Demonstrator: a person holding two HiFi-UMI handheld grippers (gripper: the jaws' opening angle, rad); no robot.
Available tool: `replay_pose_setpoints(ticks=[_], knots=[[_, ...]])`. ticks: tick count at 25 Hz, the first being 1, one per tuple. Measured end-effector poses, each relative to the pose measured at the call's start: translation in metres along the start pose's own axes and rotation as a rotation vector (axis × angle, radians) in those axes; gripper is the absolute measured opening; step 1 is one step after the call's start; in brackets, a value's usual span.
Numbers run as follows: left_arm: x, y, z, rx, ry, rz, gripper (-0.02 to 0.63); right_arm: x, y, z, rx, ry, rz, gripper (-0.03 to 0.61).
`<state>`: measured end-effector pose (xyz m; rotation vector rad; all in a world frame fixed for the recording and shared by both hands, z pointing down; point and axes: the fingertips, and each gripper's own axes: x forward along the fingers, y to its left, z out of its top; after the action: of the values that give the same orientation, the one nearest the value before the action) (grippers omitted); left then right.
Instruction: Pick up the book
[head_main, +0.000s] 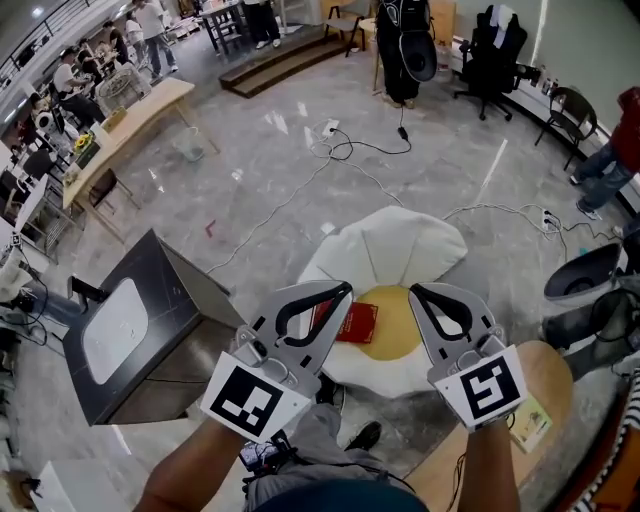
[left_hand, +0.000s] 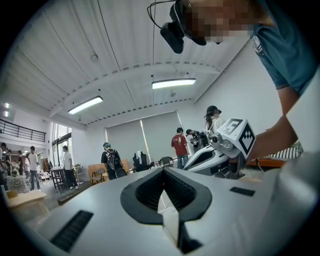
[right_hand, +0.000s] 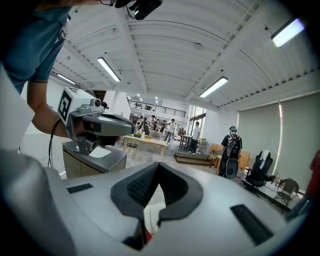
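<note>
- The book (head_main: 358, 322) is red and lies flat on a white cushion (head_main: 400, 240) on the floor, just left of the cushion's yellow centre (head_main: 395, 325).
- In the head view the left gripper (head_main: 343, 292) has its tip over the book's left part and hides some of it. The right gripper (head_main: 418, 292) is to the right, its tip over the yellow centre and clear of the book.
- Left jaws: closed tip to tip, with nothing between them. Only white cushion shows through the loop in the left gripper view.
- Right jaws: also fully closed and empty. A sliver of red low down in the right gripper view's gap looks like the book below.
- Both grippers point almost level, so the book lies ahead of and below the tips. No view shows how far above it they are.
- The visible part of the book runs roughly across the head view, slightly tilted. With one end covered, its long axis is a judgement only.
- The left gripper looks nearer. A pick-up would probably need those jaws opened, tipped down and set across a free edge, because a flat book gives closed jaws no purchase.
</note>
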<state>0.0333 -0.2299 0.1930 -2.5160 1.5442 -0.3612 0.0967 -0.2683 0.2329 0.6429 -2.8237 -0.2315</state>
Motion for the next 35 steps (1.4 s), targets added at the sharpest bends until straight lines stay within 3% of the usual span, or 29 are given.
replay_pose_setpoints(ticks=[21, 29, 35], knots=[[0.073, 0.115, -0.098, -0.089, 0.049, -0.125, 0.003, 0.132, -0.047, -0.068, 0.088, 0.147, -0.045, 0.012], [0.075, 0.156, -0.134, -0.172, 0.062, -0.139, 0.003, 0.178, -0.046, -0.088, 0.080, 0.211, -0.015, 0.012], [0.078, 0.161, -0.172, -0.216, 0.119, -0.149, 0.003, 0.203, -0.044, -0.116, 0.092, 0.230, 0.045, 0.012]])
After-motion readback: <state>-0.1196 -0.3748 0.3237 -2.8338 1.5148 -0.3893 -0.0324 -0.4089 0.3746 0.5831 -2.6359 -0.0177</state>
